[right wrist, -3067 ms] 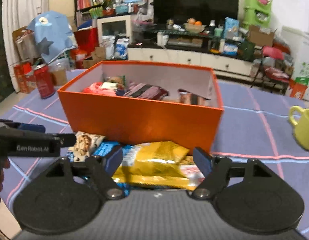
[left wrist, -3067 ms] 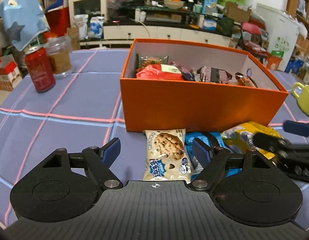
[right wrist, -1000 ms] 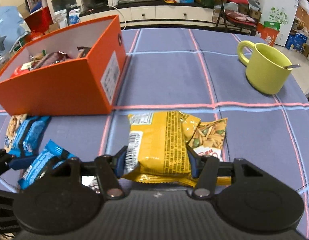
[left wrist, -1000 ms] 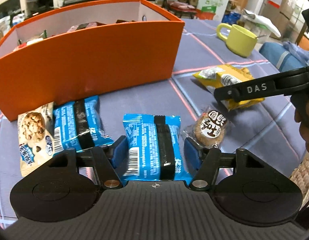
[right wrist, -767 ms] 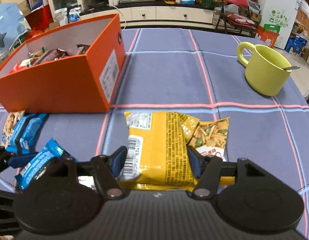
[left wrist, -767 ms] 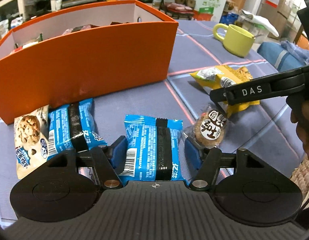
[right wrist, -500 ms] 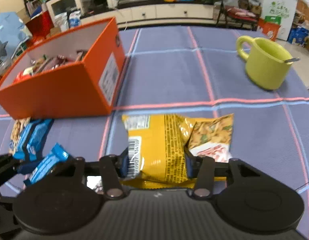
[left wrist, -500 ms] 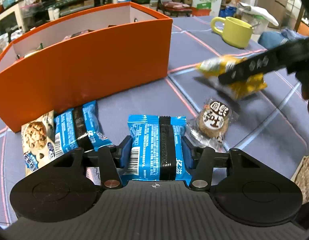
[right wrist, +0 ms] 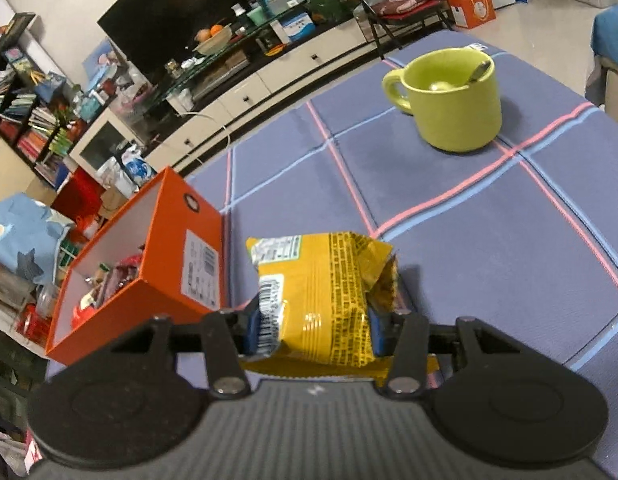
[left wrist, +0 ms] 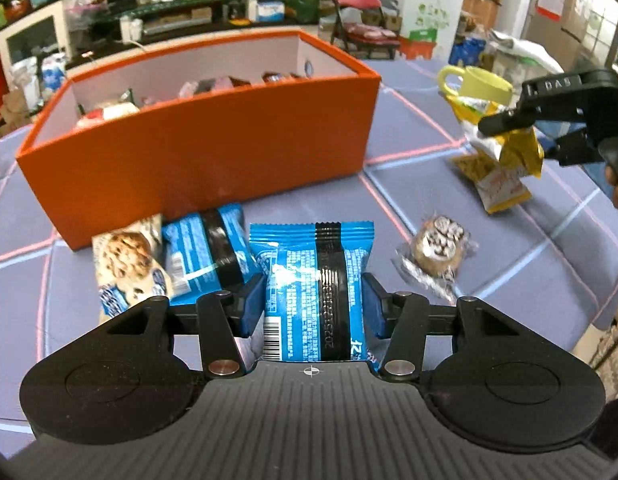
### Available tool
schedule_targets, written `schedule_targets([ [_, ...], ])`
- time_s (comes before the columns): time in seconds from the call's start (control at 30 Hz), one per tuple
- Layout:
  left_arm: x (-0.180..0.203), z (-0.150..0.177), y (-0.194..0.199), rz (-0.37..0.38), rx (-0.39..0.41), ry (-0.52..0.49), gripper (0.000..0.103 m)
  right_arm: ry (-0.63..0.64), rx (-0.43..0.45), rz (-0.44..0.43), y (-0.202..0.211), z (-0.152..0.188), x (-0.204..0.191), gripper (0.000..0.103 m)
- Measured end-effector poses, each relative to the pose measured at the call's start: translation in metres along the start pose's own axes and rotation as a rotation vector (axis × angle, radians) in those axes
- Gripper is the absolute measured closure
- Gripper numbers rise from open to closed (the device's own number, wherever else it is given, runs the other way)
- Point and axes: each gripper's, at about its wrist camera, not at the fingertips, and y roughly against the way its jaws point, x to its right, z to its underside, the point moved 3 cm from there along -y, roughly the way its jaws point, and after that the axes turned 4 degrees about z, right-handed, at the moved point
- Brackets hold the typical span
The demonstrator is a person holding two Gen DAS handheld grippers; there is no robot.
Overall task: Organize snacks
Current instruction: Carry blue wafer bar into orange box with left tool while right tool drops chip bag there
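The left gripper [left wrist: 313,304] is clenched on a blue snack packet [left wrist: 313,280] near the orange box [left wrist: 213,136] on the bench [left wrist: 309,208]. The right gripper [right wrist: 313,324] clasps a yellow snack bag [right wrist: 321,296], lifted to the right of the box.

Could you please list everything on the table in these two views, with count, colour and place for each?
orange box: 1, orange outside and white inside, far left of table, holding mixed snacks
blue packet: 1, blue with a black band, gripped
second blue packet: 1, blue and black, on cloth before the box
cookie packet: 1, cream, left of that packet
round cake: 1, brown in clear wrap, on cloth to the right
yellow bag: 1, yellow, gripped and lifted
peanut packet: 1, yellow, on cloth under the bag
mug: 1, yellow-green, far right, spoon inside
tablecloth: 1, purple with pink and blue lines
left gripper: black, jaws closed on the blue packet
right gripper: black, jaws closed on the yellow bag
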Motion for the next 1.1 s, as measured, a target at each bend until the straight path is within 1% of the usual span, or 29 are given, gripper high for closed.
schedule_targets([
  [0.13,-0.004,-0.004,0.008,-0.043,0.027,0.021,0.078,0.051,0.004,-0.045,0.001,0.006,-0.019,0.054],
  [0.3,-0.025,-0.012,0.026,-0.094,0.074,0.080,0.078,0.132,0.037,-0.085,0.009,0.010,-0.043,0.054],
  [0.5,-0.049,-0.022,0.053,-0.156,0.134,0.139,0.078,0.279,0.134,-0.009,0.026,0.015,-0.068,0.054],
  [0.57,-0.059,-0.025,0.062,-0.191,0.152,0.159,0.078,0.312,0.142,0.008,0.026,0.017,-0.072,0.054],
  [0.77,-0.091,-0.031,0.084,-0.265,0.191,0.230,0.078,0.323,0.152,0.007,0.027,0.019,-0.077,0.054],
  [0.9,-0.098,-0.035,0.101,-0.299,0.211,0.234,0.078,0.341,0.156,-0.004,0.030,0.022,-0.085,0.054],
  [1.0,-0.099,-0.035,0.105,-0.312,0.213,0.238,0.078,0.358,0.165,-0.024,0.036,0.024,-0.093,0.054],
  [1.1,-0.096,-0.035,0.104,-0.293,0.202,0.247,0.078,0.380,0.197,-0.027,0.049,0.025,-0.099,0.054],
])
